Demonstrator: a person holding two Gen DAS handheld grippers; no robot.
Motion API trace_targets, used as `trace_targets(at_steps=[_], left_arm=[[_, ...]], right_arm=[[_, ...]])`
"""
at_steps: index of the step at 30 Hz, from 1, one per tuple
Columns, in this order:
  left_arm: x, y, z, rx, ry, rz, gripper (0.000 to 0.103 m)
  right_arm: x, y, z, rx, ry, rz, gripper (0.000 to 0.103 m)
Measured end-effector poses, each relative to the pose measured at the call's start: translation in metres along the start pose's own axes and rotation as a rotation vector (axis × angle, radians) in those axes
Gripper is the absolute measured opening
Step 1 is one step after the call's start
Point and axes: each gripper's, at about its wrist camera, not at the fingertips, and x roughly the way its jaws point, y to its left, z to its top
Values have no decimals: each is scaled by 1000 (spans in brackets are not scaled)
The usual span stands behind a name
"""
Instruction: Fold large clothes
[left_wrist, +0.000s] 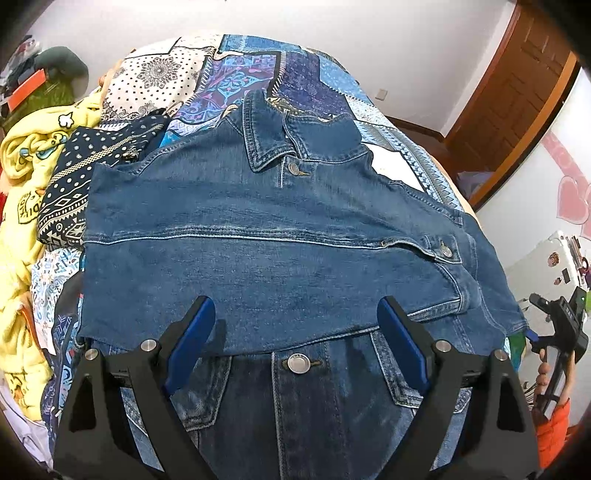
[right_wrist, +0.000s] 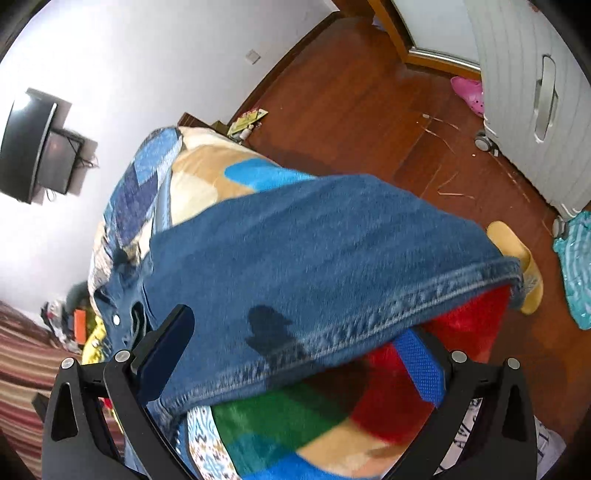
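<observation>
Denim jacket (left_wrist: 258, 236) spread on patchwork bedspread (left_wrist: 236, 77), one panel folded across the front. Left gripper (left_wrist: 295, 332) above its near folded edge, jaws wide, nothing pinched. Right gripper (right_wrist: 295, 354) spread too; jacket hem (right_wrist: 369, 321) drapes between its fingers, unclamped, over multicoloured blanket (right_wrist: 280, 417).

One denim jacket (left_wrist: 258, 229), two claws (left_wrist: 295, 332), one suitcase (right_wrist: 524, 92)
</observation>
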Motion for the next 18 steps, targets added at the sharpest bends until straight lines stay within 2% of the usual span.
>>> trace_targets(at_steps=[3,5,7,8,10,12,16,18], left_arm=[[-3,0,-3,3,-7,5,89],[-5,0,-5,8,-10,13,89],[-7,2,-7,14,-14,26,89],[-8,3,-8,16,-16,30,89],[-10,6,-10,12,-19,30,89],[-12,10,-11,2,-19,22,89],[-14,21,-14,-26,-18,21,89],[-17,26,-16,-34,-24,21,89]], right_arm=[[1,-2,5,8,-34,8,101],[4,-2,6,14,-60,-29,88],[5,-4,7,28,-80,-63,68],[5,-6,7,43,-97,-80,63],[3,-9,8,64,-121,-109,41],[-2,-10,8,77,-144,-131,27],[-15,-2,10,60,-182,-113,15],[-27,12,14,25,-214,-97,12]])
